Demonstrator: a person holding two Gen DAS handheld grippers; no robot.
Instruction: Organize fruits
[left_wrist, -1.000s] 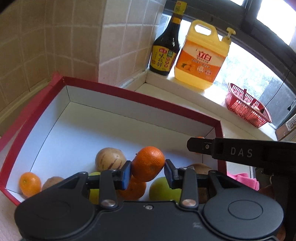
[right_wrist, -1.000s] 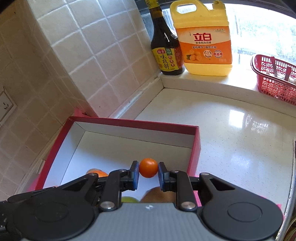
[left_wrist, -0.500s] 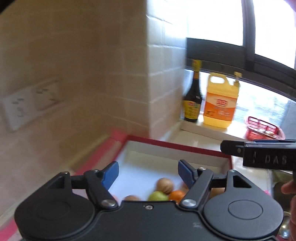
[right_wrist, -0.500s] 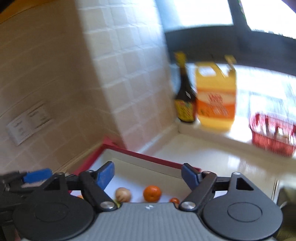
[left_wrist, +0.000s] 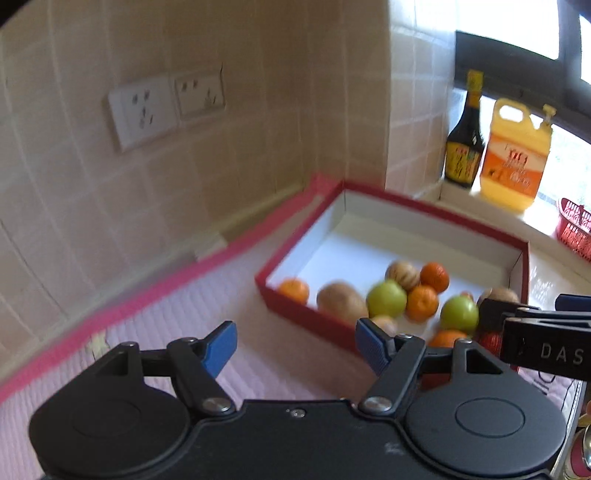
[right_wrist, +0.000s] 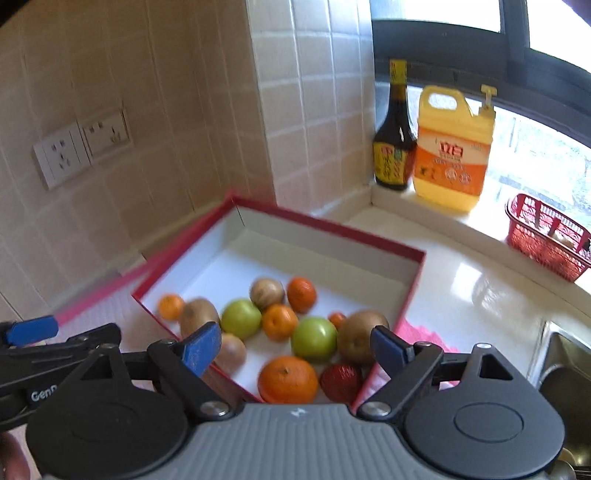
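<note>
Both grippers hang above the near end of the red box (right_wrist: 413, 288), and neither holds anything: the left gripper (left_wrist: 295, 345) has its jaws wide apart over the pink mat (left_wrist: 155, 325), and the right gripper (right_wrist: 295, 345) has its jaws just as wide apart over the fruit. That posture fits a task that looks close to done, since every fruit in view sits inside the box and none lies loose on the mat or the desk (right_wrist: 476, 291). The fruit crowds the near half of the white floor, leaving the far half bare, probably because that end is the easiest to reach. There are two green apples (right_wrist: 241, 319), rounded and smooth; several oranges, the largest (right_wrist: 288, 378) right at the near wall and smaller ones (right_wrist: 301, 294) among the rest; brown, dull-skinned fruits (right_wrist: 360, 341) that may be kiwis or pears; one pale striped fruit (right_wrist: 266, 293); and a dark red one (right_wrist: 340, 382) beside the big orange. Many touch their neighbours, so they should not roll far. Blur softens their edges, so skin detail is hard to read. A dark bottle (right_wrist: 393, 147), a yellow jug (right_wrist: 452, 155) and a red basket (right_wrist: 546, 243) stand on the sill, well apart from the box.
</note>
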